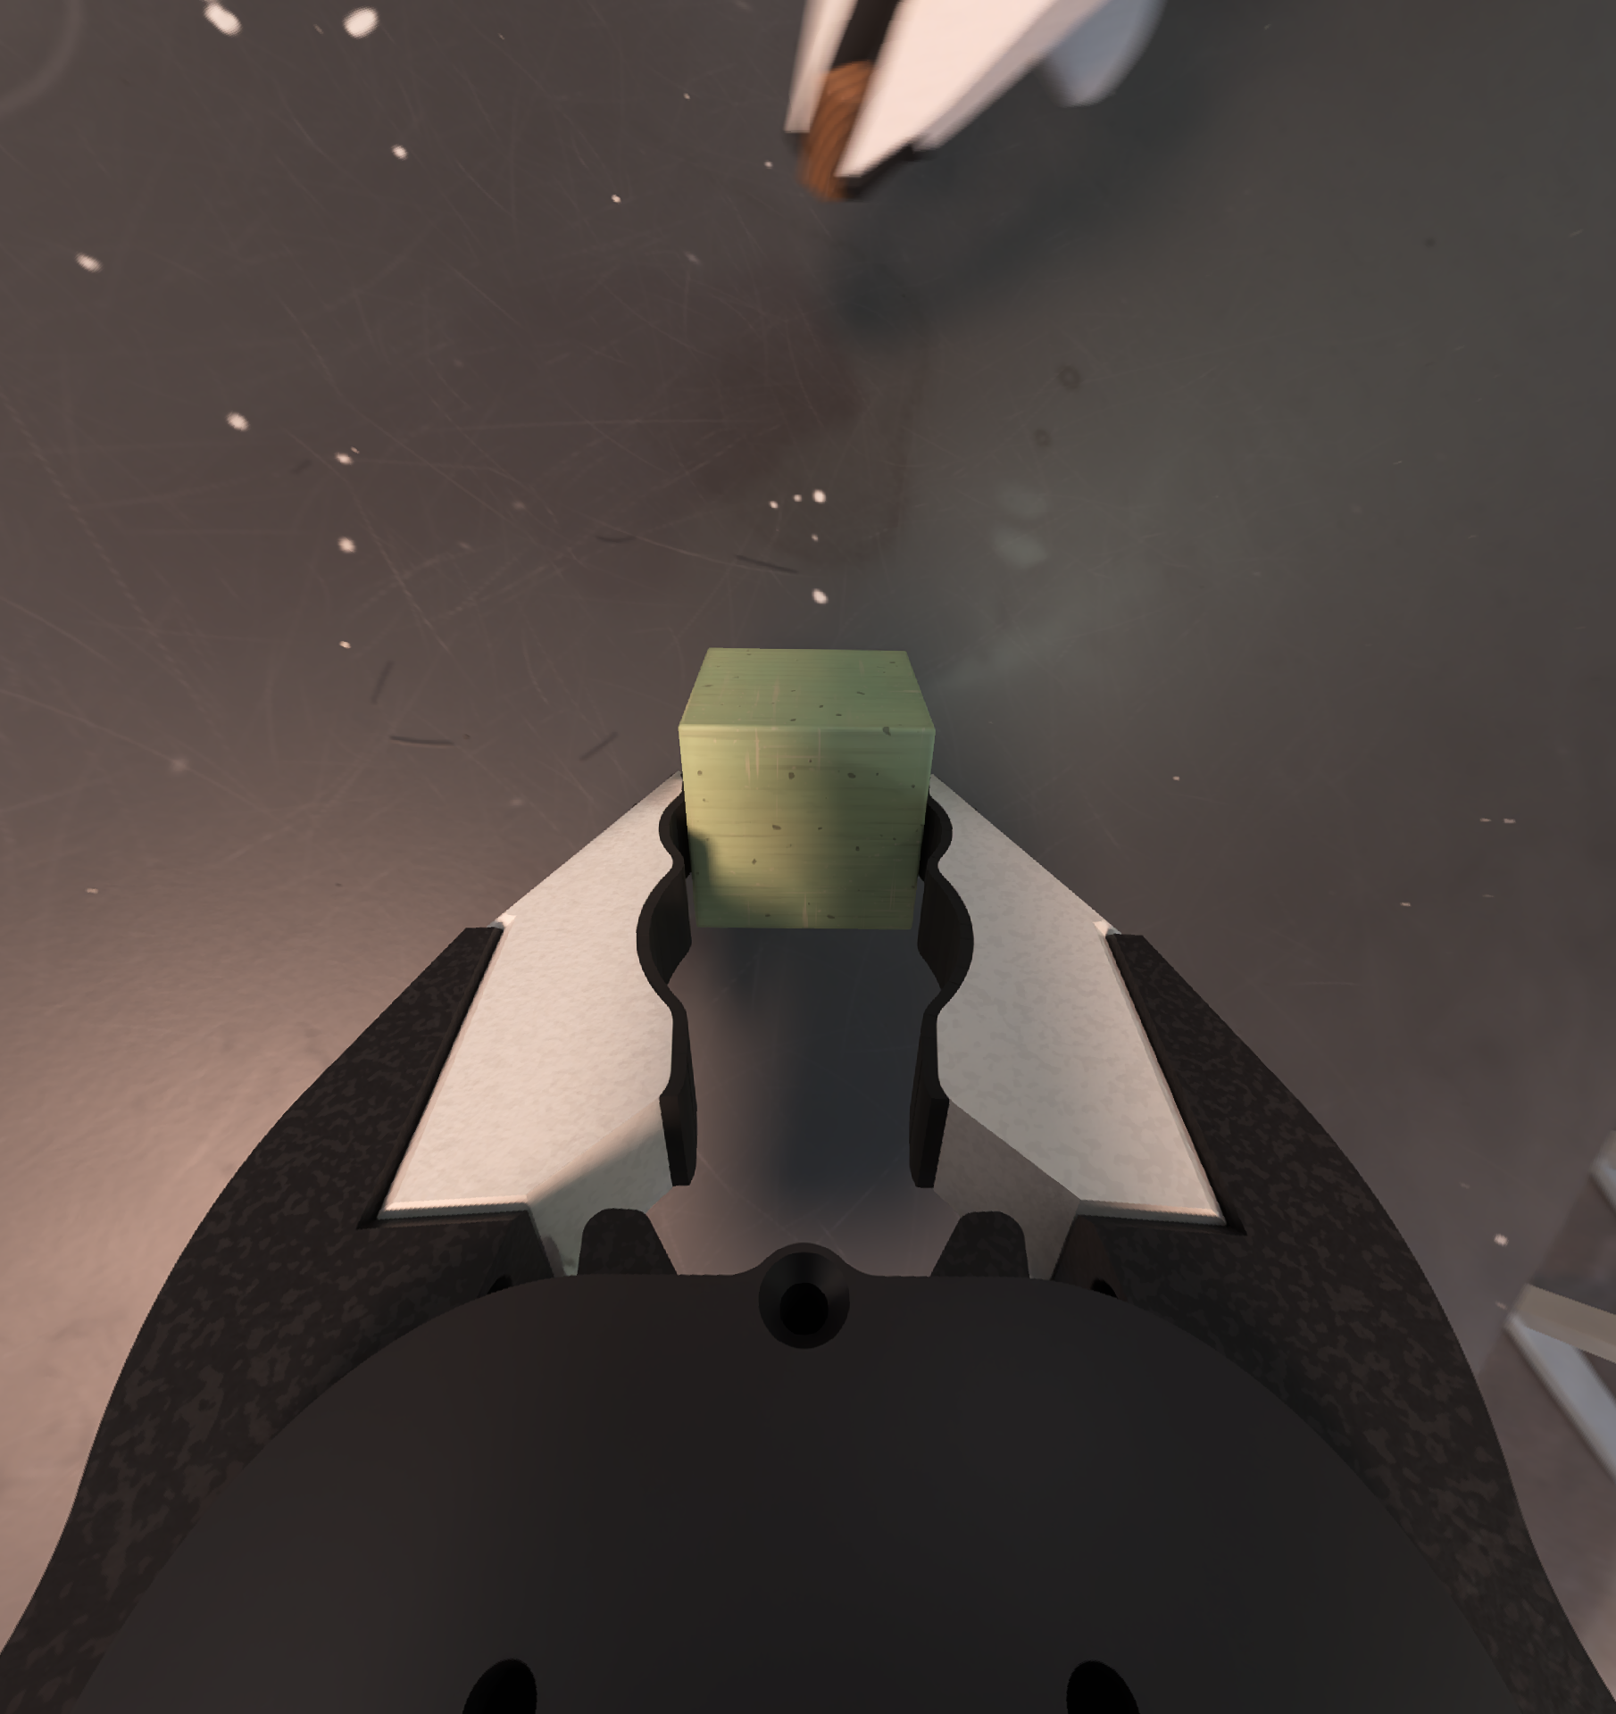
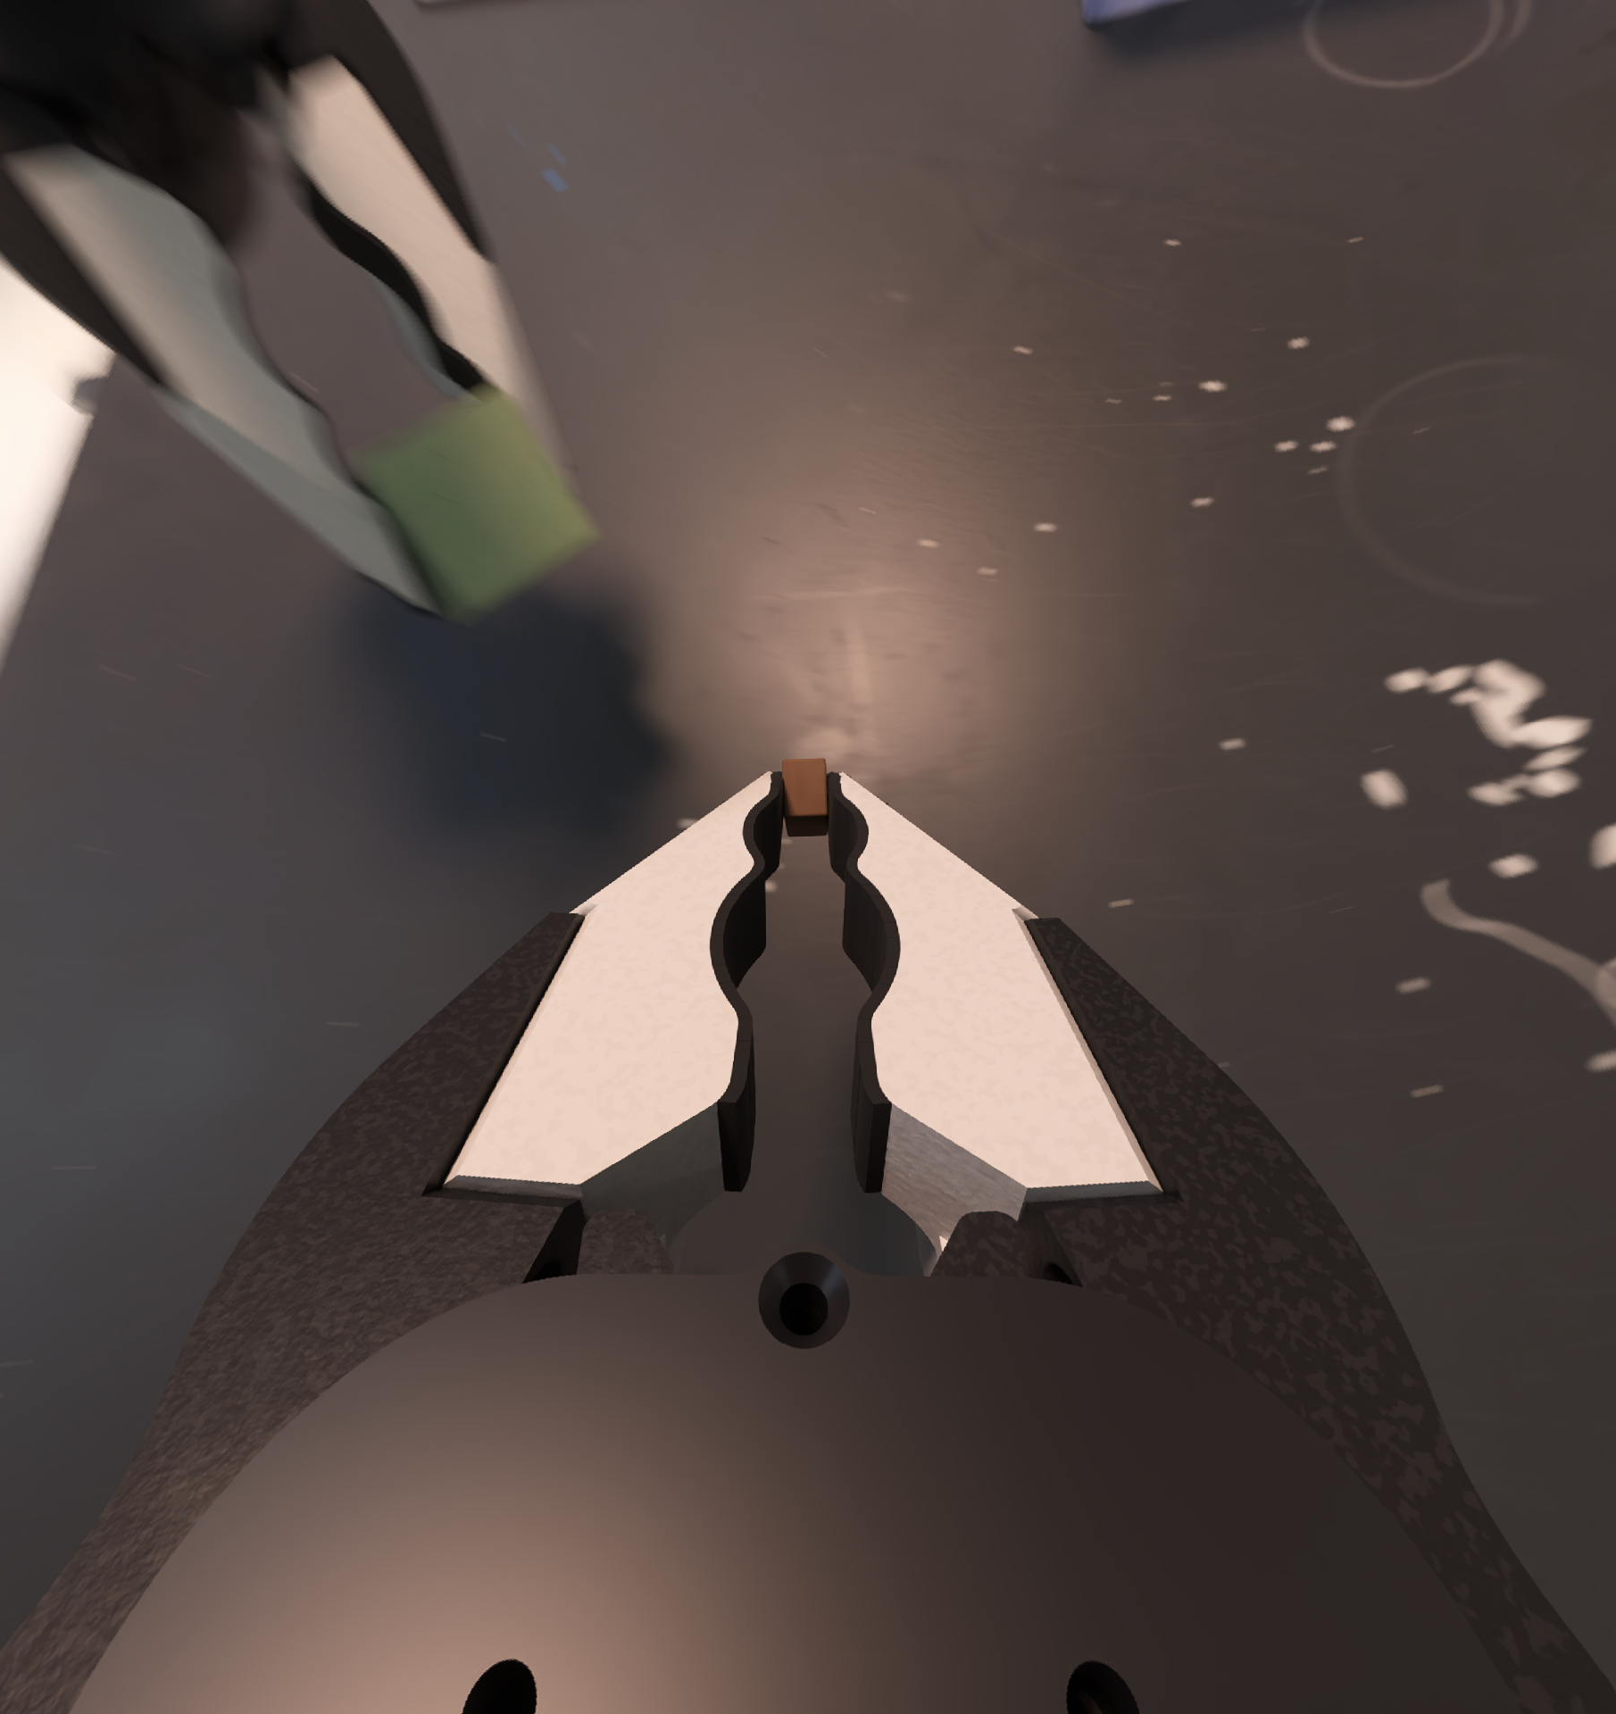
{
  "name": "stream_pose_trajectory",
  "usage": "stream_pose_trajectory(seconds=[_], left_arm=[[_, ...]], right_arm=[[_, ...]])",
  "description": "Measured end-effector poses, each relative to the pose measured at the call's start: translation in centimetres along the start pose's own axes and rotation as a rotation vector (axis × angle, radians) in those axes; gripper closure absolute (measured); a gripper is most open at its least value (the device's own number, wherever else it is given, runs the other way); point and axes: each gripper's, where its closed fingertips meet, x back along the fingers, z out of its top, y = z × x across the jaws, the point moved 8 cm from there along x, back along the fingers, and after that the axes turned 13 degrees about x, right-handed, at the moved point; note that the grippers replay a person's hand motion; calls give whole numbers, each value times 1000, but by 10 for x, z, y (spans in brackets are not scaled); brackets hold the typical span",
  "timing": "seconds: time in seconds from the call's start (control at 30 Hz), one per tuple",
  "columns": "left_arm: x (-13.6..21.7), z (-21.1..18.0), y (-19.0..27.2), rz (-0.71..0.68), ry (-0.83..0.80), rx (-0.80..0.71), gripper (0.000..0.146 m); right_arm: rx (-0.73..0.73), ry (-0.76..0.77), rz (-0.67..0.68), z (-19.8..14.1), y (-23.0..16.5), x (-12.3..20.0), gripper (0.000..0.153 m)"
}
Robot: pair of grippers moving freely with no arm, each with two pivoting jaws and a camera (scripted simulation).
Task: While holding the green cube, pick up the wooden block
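Note:
In the left wrist view my left gripper (image 1: 806, 798) is shut on the green cube (image 1: 806, 798), held between its fingertips above the dark table. At the top of that view the right gripper (image 1: 865, 139) holds the wooden block (image 1: 832, 148) off the table. In the right wrist view my right gripper (image 2: 805, 793) is shut on the small brown wooden block (image 2: 805, 796) at its fingertips. The left gripper (image 2: 433, 464) with the green cube (image 2: 475, 515) shows blurred at the upper left, its shadow on the table below it.
The dark scratched tabletop (image 1: 415, 464) with white flecks fills both views. A pale wooden frame (image 1: 1593, 1298) stands at the right edge of the left wrist view. A bright strip (image 2: 7, 482) lies at the left edge of the right wrist view.

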Motion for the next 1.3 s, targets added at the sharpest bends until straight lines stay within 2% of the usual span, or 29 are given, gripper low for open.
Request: stream_pose_trajectory(seconds=[0.07,0.13,0.17,0.23,0.33,0.4,0.53,0.67,1.07,1.17,1.3], left_arm=[[0,2,2,47,7,-30,99],[-1,4,4,86,0,-53,99],[-1,4,5,106,-10,-61,99],[-3,5,8,138,-24,-87,99],[-6,6,13,162,-34,-127,99],[-7,5,16,199,-36,-164,99],[-6,3,21,286,-42,-241,99],[-8,1,26,315,-53,-283,99],[-15,-4,38,428,-80,-437,99],[-19,-6,40,466,-102,-472,99],[-23,-7,42,475,-107,-464,99]], right_arm=[[-111,71,64,10,-27,16,144],[-243,178,200,21,-54,26,144],[-323,222,276,26,-64,27,144],[-474,245,336,32,-77,24,144],[-640,247,377,31,-78,17,144],[-694,227,369,28,-73,17,144],[-824,222,430,18,-66,16,144],[-891,240,507,15,-69,10,144],[-975,197,449,-3,-74,-2,144],[-956,210,354,-4,-79,-3,144],[-899,239,155,-4,-87,1,144]])
